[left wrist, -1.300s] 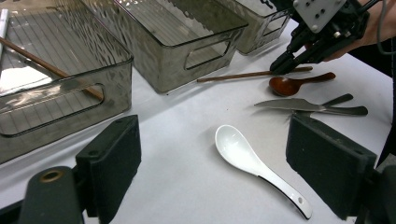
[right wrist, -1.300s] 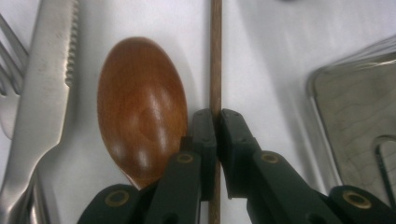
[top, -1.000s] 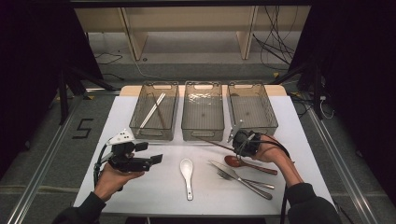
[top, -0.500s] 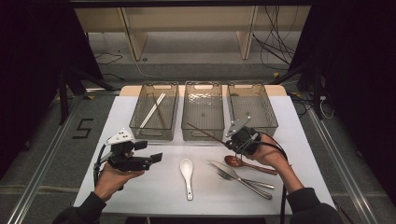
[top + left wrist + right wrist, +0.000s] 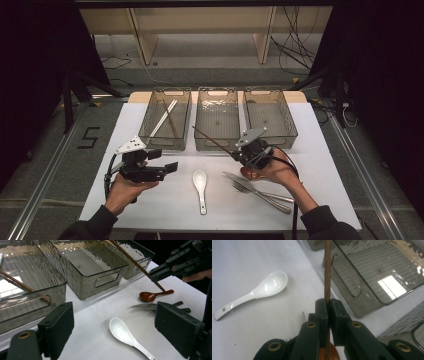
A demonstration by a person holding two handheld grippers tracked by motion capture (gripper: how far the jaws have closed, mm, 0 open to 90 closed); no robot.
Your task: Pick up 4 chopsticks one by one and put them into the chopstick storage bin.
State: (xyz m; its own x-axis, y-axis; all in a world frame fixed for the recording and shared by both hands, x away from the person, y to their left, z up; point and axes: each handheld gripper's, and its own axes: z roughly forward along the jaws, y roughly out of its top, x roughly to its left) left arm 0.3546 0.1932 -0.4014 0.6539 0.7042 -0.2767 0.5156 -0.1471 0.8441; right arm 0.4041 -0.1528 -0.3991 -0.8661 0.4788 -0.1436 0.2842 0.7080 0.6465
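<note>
right gripper [image 5: 328,305]: pinching thin brown wooden chopstick [image 5: 212,140] | left gripper [image 5: 113,327]: spread over glossy white ceramic spoon [image 5: 125,336] | ribbed smoky plastic bins [image 5: 216,120] behind spoon

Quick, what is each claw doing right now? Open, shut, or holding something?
Left gripper: open, holding nothing.
Right gripper: shut on the brown chopstick.

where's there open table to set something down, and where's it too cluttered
Bare table lies between the left gripper and the white spoon, and right of the right bin. It is crowded under the right gripper: fork, knife, brown spoon.
</note>
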